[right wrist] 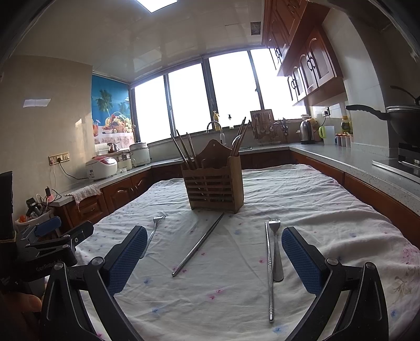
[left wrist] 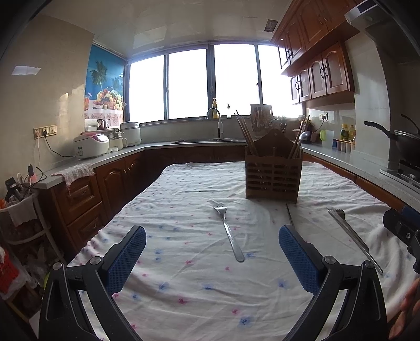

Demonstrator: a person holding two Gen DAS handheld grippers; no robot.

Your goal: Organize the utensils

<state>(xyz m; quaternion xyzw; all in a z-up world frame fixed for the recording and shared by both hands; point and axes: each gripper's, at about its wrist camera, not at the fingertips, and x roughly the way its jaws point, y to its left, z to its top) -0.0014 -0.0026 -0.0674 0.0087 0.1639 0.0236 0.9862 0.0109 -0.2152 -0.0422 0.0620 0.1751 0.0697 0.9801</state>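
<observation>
Left gripper (left wrist: 212, 259) agape, empty | right gripper (right wrist: 214, 259) likewise | fork (left wrist: 229, 231) at 12 | risk: thin handle probably skids on cloth (left wrist: 183, 288)

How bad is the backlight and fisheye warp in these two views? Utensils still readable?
Left wrist: window blown out white, wooden holder dim against it, fork sharp with some sheen. Right wrist: same window glare, plus a ceiling light clipped at top; metal chopsticks and the right fork crisp. Both: strong barrel bending at edges, dark corner vignette.
</observation>
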